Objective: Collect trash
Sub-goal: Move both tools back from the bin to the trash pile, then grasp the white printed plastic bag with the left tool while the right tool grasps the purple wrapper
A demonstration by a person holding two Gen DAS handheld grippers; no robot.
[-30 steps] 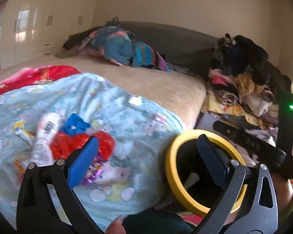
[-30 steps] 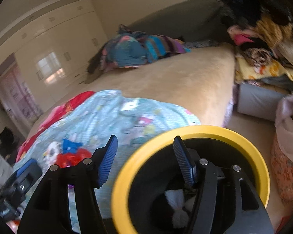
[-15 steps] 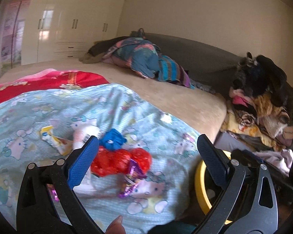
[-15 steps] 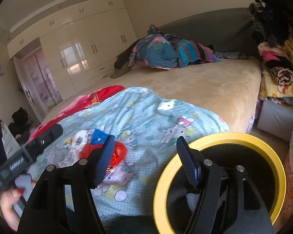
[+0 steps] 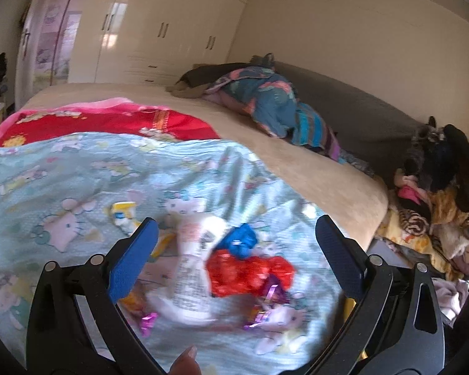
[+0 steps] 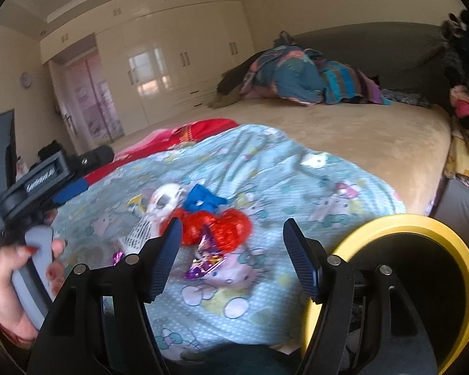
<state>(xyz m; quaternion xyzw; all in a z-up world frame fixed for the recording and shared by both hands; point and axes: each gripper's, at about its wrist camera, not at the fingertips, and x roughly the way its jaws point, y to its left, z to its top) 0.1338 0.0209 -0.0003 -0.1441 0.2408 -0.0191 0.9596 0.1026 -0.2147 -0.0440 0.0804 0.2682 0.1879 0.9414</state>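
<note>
A heap of trash lies on the pale blue cartoon blanket (image 5: pixel 62 181): a red crinkled wrapper (image 5: pixel 247 272) (image 6: pixel 215 228), a blue wrapper (image 5: pixel 239 240) (image 6: pixel 203 201), a white printed packet (image 5: pixel 192 268) (image 6: pixel 162 200), purple foil sweet wrappers (image 5: pixel 272 293) (image 6: pixel 204 264) and a yellow wrapper (image 5: pixel 123 215). My left gripper (image 5: pixel 234 250) is open wide just short of the heap, touching nothing. My right gripper (image 6: pixel 233 237) is open too, in front of the purple foil. A black bin with a yellow rim (image 6: pixel 400 218) stands low at the right.
The blanket covers a beige bed (image 5: pixel 297 162), with a red blanket (image 5: pixel 109 122) behind it. Bundled clothes (image 5: pixel 265 100) lie by the grey headboard. A clothes heap (image 5: pixel 437 187) fills the right side. A person's hand (image 6: pixel 25 281) holds the left gripper's handle.
Both views have swung left, away from the bin and onto the trash heap. The bin has left the left wrist view and slid to the right gripper's right side.
</note>
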